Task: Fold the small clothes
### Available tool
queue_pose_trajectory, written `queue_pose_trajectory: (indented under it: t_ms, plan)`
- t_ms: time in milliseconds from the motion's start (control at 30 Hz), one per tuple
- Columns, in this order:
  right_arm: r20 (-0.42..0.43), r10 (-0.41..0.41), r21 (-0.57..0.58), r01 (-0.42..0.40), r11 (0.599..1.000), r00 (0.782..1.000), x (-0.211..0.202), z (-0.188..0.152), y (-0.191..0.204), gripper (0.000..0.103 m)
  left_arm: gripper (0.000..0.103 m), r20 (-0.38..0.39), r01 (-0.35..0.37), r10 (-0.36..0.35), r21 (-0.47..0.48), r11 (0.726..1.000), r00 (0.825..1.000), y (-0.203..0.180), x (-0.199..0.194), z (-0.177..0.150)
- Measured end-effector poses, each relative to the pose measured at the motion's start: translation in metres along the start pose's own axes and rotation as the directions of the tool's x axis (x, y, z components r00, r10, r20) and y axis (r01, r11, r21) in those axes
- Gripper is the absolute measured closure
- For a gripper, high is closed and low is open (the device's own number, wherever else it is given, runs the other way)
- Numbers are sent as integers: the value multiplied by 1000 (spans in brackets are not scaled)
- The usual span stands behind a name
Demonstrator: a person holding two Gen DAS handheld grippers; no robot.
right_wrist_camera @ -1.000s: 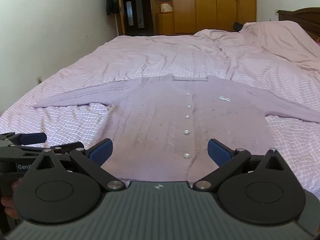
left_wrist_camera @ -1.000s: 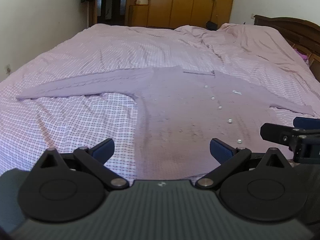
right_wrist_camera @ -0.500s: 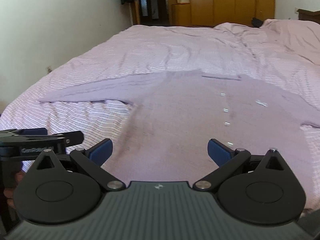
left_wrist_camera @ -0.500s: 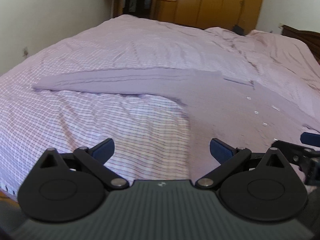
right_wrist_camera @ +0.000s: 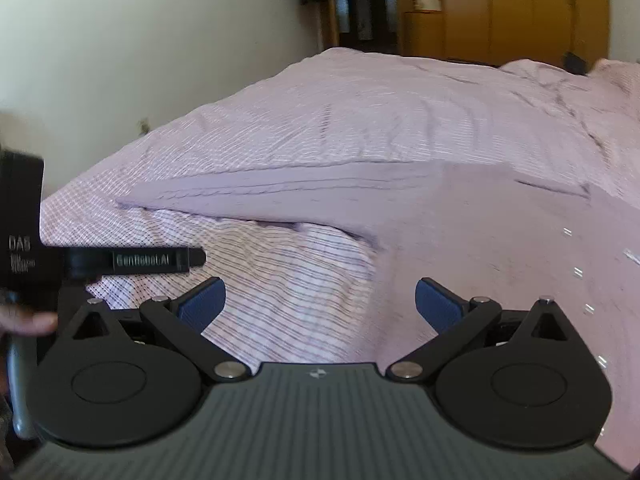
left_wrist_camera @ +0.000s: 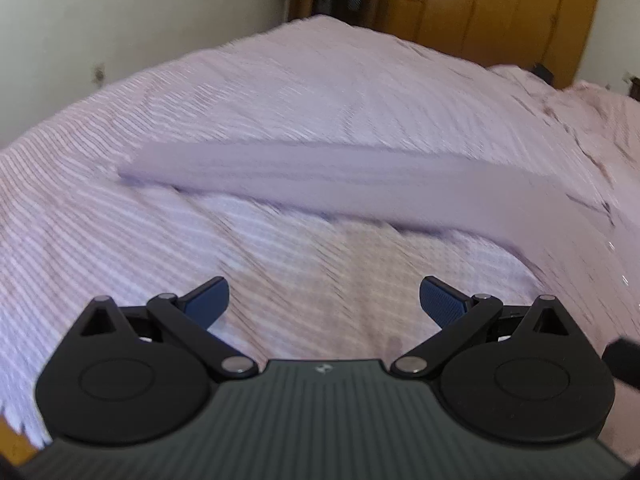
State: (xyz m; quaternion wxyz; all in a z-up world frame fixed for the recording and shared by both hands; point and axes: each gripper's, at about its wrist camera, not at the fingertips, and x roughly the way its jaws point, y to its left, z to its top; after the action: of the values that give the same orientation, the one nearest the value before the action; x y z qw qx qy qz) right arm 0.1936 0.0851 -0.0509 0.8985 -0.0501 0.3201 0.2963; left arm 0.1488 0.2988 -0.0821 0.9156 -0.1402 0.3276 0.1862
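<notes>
**A:** Where is the garment from where you stand?

**Me:** The lilac cable-knit cardigan lies flat on the bed with the pink checked sheet. Its body is ahead and to the right of my right claw; one long knit sleeve stretches across the bed ahead of my left claw, with its cuff end off to the left. A row of small pale buttons runs down the front, to the right of my right claw.

**A:** Are you holding anything?

**Me:** No. Both claws are spread wide with nothing between the blue pads, and they hang above bare sheet, short of the knit. In the right view I see my left claw off to the left, also clear of the cloth.

**A:** So which step is this?

**Me:** I judge it the reach for the sleeve, to fold it in over the body.

**A:** How would you do it well?

**Me:** Come down near the cuff, pinch only the knit and not the sheet under it. Lift just enough to clear the bed, carry the sleeve across, and lay it straight. The left view is blurred, so I would settle before closing.
</notes>
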Motion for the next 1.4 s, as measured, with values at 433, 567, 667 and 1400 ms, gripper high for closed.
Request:
queue_pose_trajectory:
  t_ms: [433, 567, 667, 1400]
  plan:
    - [-24, 136, 0, -136, 991, 990, 119, 47, 83, 0, 0, 87, 82, -58, -306, 949, 994, 117, 37, 28]
    - [-22, 194, 23, -194, 981, 981, 153, 57, 107, 0, 0, 106, 121, -89, -353, 928, 990, 137, 47, 34]
    - [-33, 212, 40, -211, 977, 977, 173, 62, 121, 0, 0, 100, 129, -98, -382, 915, 990, 146, 62, 41]
    - [-23, 267, 109, -264, 958, 963, 226, 53, 133, 0, 90, 118, 9, 28, -302, 953, 993, 142, 112, 84]
